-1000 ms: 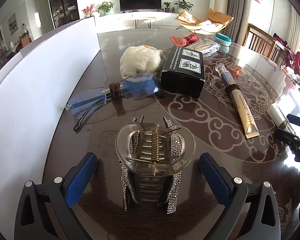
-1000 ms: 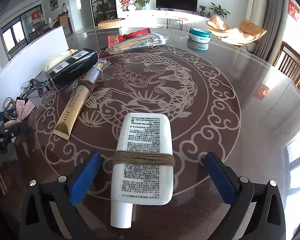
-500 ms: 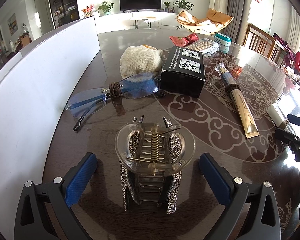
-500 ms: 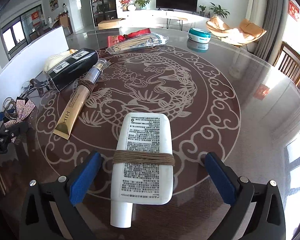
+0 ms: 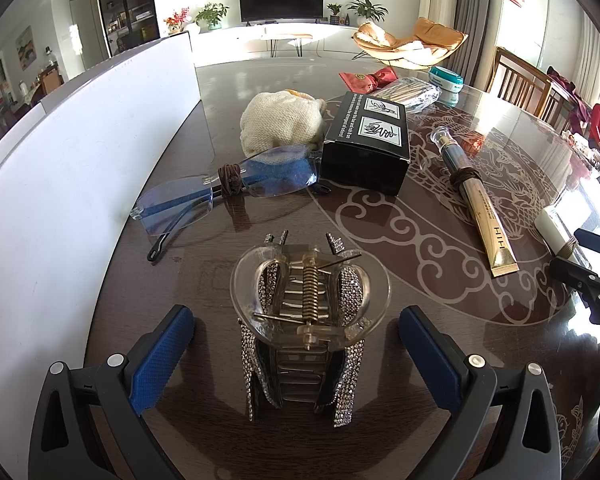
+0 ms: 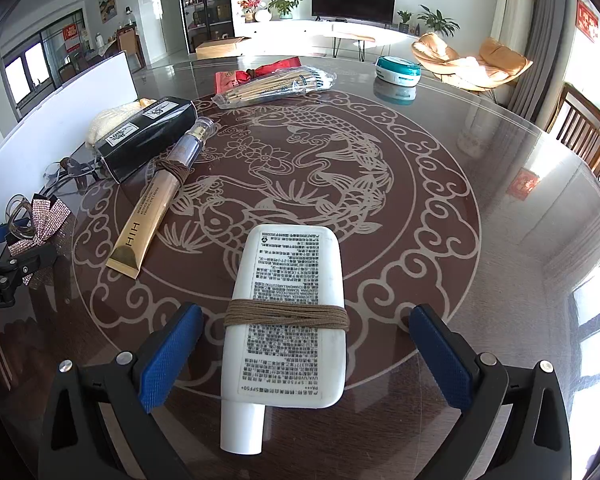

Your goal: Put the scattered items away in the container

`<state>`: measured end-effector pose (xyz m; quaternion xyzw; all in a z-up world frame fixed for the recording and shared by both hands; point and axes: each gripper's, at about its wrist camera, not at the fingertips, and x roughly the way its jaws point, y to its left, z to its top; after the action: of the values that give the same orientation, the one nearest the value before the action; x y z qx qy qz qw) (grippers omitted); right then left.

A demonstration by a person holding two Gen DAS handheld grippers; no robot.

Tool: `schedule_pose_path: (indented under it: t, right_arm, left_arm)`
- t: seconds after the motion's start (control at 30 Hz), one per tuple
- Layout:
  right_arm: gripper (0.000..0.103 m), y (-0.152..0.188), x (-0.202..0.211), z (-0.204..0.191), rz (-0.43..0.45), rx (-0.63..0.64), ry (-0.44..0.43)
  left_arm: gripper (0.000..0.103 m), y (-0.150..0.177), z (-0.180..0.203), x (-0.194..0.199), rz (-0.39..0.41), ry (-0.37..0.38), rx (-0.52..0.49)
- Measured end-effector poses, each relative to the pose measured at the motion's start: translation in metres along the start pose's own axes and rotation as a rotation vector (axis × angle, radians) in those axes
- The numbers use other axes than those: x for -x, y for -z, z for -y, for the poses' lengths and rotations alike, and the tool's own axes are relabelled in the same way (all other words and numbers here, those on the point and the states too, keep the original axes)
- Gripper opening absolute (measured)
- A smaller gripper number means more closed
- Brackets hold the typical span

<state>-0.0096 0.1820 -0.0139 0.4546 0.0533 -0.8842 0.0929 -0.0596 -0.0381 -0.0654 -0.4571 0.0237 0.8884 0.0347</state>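
Rhinestone and clear plastic catch the window light as a hair claw clip [image 5: 308, 320] stands on the glass-topped bench [image 5: 440, 280], dead centre between the spread blue pads of the left tool [image 5: 296, 356], which is released and touching nothing. The clip lies at twelve o'clock from that tool, its long axis running straight along the tool's line of sight, spring end farthest from the lens, so the pads stand at nine and three o'clock on its narrow flanks.

On the other side of the bench, the right tool [image 6: 306, 358] is likewise released, its pads flanking a white sunscreen tube [image 6: 288, 320] bound with brown cord. The tube also lies at twelve o'clock, flat on its broad face, cap end toward the lens and its long axis tipped slightly toward one o'clock.

Each thing is nearer its own tool than the other's. A white-walled container [image 5: 80, 160] runs along the bench from nine to eleven o'clock of the left tool, just beside the clip and well apart from the tube. Judged from this, a straight closing would take either item across its width; the left hand has the shorter carry.
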Motion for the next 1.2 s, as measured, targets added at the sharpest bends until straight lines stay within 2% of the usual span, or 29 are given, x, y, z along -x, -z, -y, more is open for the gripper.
schedule_pose_path:
  t: [1.2]
  right_arm:
    - [0.103, 0.0005, 0.0009, 0.0006, 0.000, -0.001, 0.000]
  left_arm:
    - [0.103, 0.0003, -0.0008, 0.0008, 0.001, 0.000, 0.001]
